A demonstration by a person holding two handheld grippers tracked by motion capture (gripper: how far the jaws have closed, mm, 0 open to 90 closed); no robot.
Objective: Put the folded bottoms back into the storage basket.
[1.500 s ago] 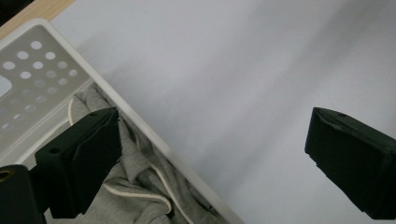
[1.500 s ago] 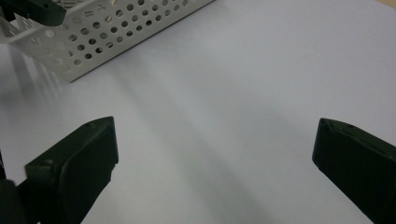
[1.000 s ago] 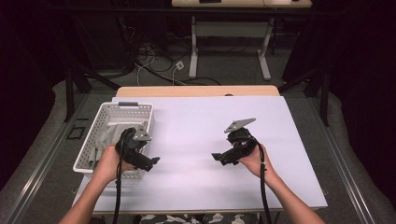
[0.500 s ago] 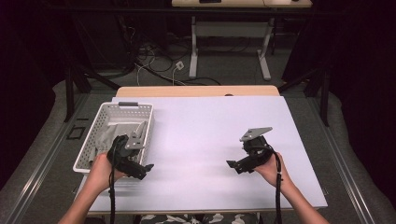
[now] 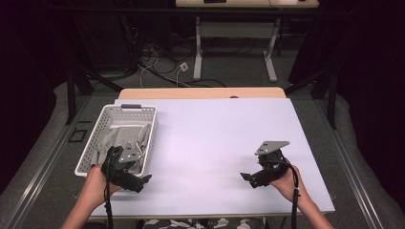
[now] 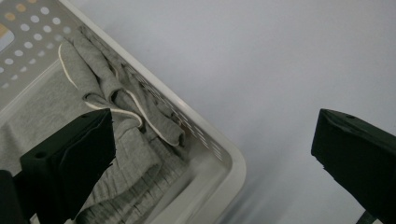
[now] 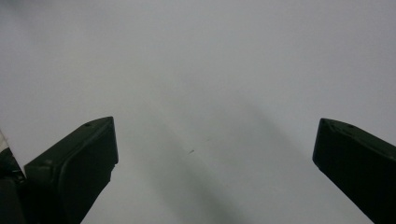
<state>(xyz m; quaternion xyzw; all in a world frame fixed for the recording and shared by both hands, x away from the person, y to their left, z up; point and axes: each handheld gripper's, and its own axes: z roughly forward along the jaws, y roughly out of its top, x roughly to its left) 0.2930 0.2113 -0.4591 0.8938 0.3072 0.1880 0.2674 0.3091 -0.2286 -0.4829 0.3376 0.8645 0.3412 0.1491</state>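
High view: your left claw (image 5: 145,179) sits by the near corner of the white basket (image 5: 90,151), your right claw (image 5: 246,176) over bare counter (image 5: 210,143). Left gripper view: jaws spread wide, empty; the grey garment (image 6: 98,140) lies inside the basket, so reach in over the rim and pinch a raised fold. Right gripper view: jaws spread, empty, above the counter.

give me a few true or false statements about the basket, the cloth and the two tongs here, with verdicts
1. The grey cloth lies inside the white basket. True.
2. The left tongs are shut on the cloth. False: their jaws stand wide apart in the left gripper view, holding nothing.
3. The right tongs are open over bare white tabletop. True.
4. The basket stands at the table's right side. False: it is at the left, near the left hand.
5. The cloth has a white trimmed edge. True, seen in the left gripper view.
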